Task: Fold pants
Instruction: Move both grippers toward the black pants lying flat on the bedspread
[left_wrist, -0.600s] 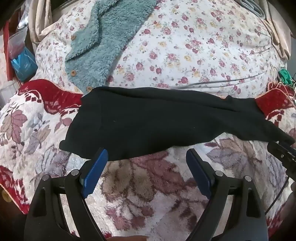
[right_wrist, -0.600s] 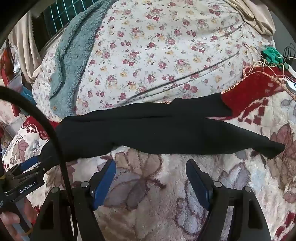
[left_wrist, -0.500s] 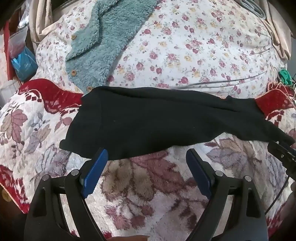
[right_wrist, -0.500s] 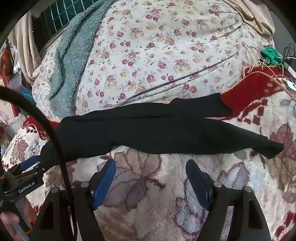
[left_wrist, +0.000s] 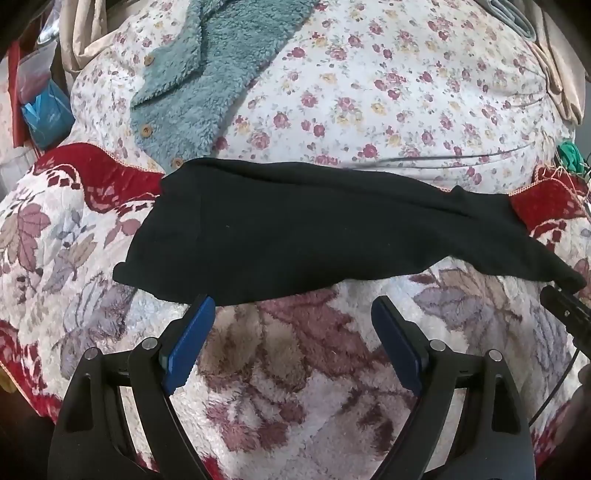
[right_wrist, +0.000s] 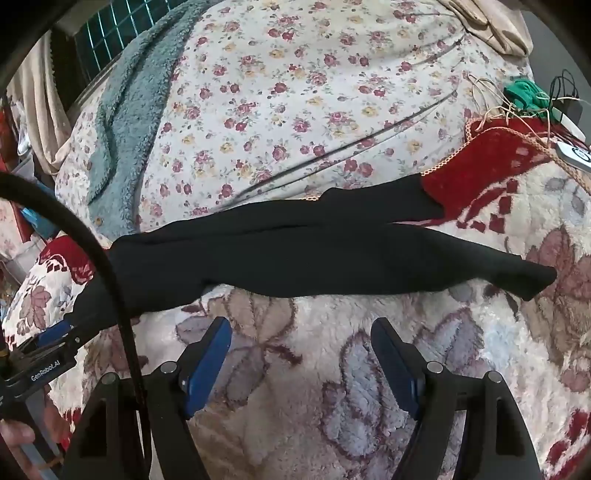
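Note:
Black pants (left_wrist: 295, 232) lie stretched sideways across a fleecy leaf-patterned blanket (left_wrist: 295, 362), waist end at the left, legs running right. My left gripper (left_wrist: 293, 306) hovers just short of their near edge, open, with nothing between its blue pads. In the right wrist view the same pants (right_wrist: 314, 254) show two leg ends at the right, one cuff (right_wrist: 532, 280) nearest. My right gripper (right_wrist: 301, 328) is open too and sits a little in front of the legs, with nothing between its pads. The other gripper's tip (right_wrist: 55, 332) shows at the left edge, by the waist end.
Behind the pants lies a floral quilt (left_wrist: 369, 92) with a teal fleece garment (left_wrist: 199, 85) on it. Cords and a green item (right_wrist: 524, 96) sit at the far right. A black cable (right_wrist: 92, 251) curves across the left of the right wrist view.

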